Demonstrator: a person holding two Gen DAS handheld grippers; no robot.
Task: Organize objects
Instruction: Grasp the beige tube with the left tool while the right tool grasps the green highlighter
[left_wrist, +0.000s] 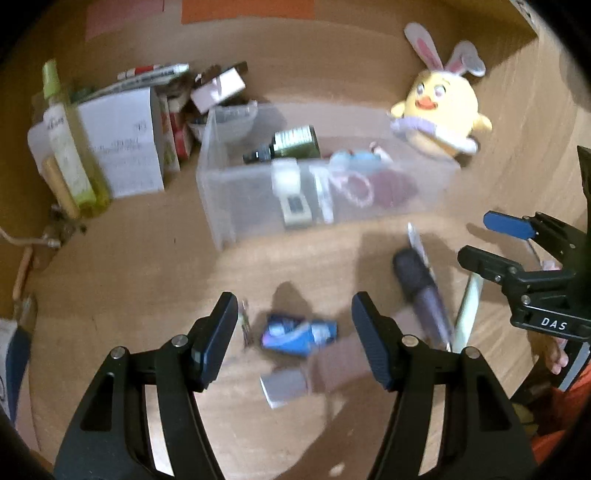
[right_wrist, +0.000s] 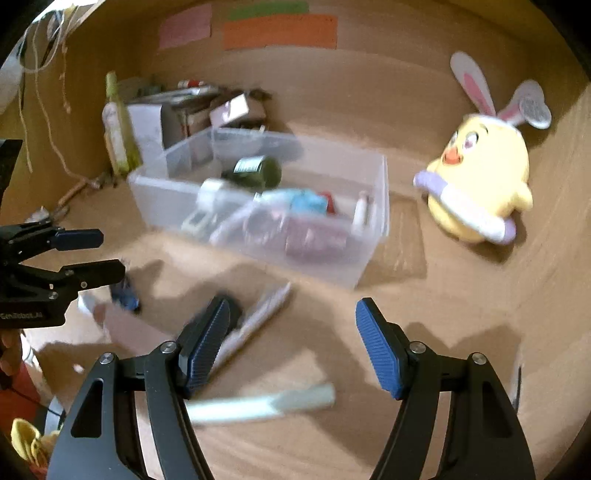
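Clear plastic bin (left_wrist: 221, 192) at mid-table (left_wrist: 147, 258), taken as landmark; inside it a dark green bottle (left_wrist: 291, 144), a white device (left_wrist: 291, 199), a pale blue item (left_wrist: 354, 158) and a dark red item (left_wrist: 391, 188), all motion-blurred

Behind the bin on its left: white carton (left_wrist: 122, 147), tall yellow-green bottle (left_wrist: 70, 155)

Right of the bin, just beside its end wall: yellow chick plush (left_wrist: 443, 110) with rabbit ears

In front of the bin, loose on the table: blue tube (left_wrist: 299, 332), small grey box (left_wrist: 284, 387), dark cylindrical item (left_wrist: 417, 280), pale green stick (right_wrist: 266, 404)

Left tool (left_wrist: 293, 334), in front of the bin: jaws apart, gripping nothing, blue tube seen in the gap beyond the tips

Right tool (right_wrist: 290, 343), in front of the bin: jaws apart, gripping nothing, pale green stick seen low in the gap
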